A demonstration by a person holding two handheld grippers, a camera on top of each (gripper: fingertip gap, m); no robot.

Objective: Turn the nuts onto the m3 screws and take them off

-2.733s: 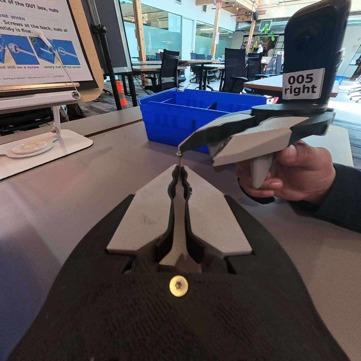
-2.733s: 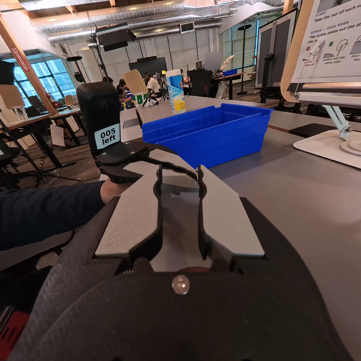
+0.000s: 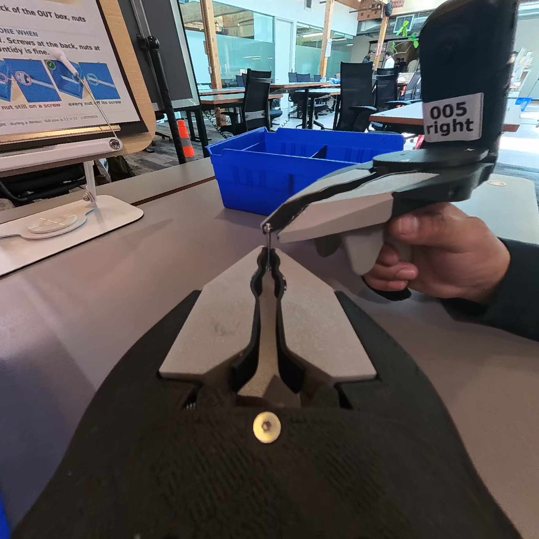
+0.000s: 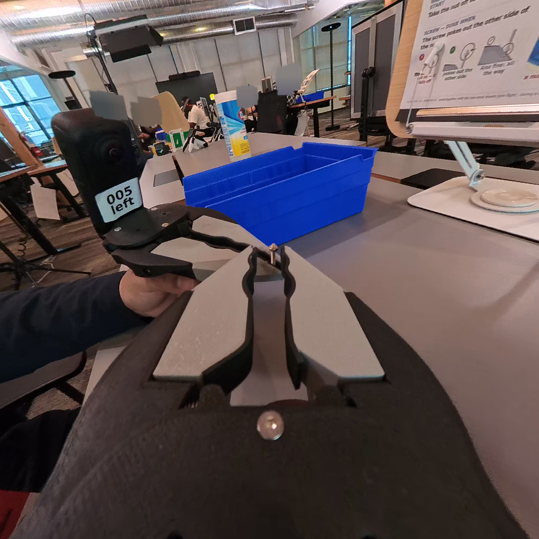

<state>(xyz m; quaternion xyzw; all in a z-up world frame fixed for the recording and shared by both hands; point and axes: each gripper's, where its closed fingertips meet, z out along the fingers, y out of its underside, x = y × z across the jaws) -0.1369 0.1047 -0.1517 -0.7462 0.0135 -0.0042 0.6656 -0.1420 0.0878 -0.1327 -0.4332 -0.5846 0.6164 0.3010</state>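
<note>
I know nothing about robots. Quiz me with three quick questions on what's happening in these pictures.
1. True or false: the left gripper holds the screw upright.
2. Where does the blue bin stand? A) on the table, beyond the grippers; B) on the floor; C) in a hand.
3. Fill in: either side of the screw's top, the right gripper has its jaws ___ (open/shut).

Key: 1 true; 2 A; 3 open.

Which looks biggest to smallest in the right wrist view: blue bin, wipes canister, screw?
1. blue bin
2. wipes canister, though it stands farther back, so its true size is unsure
3. screw, tiny despite being nearest
</note>
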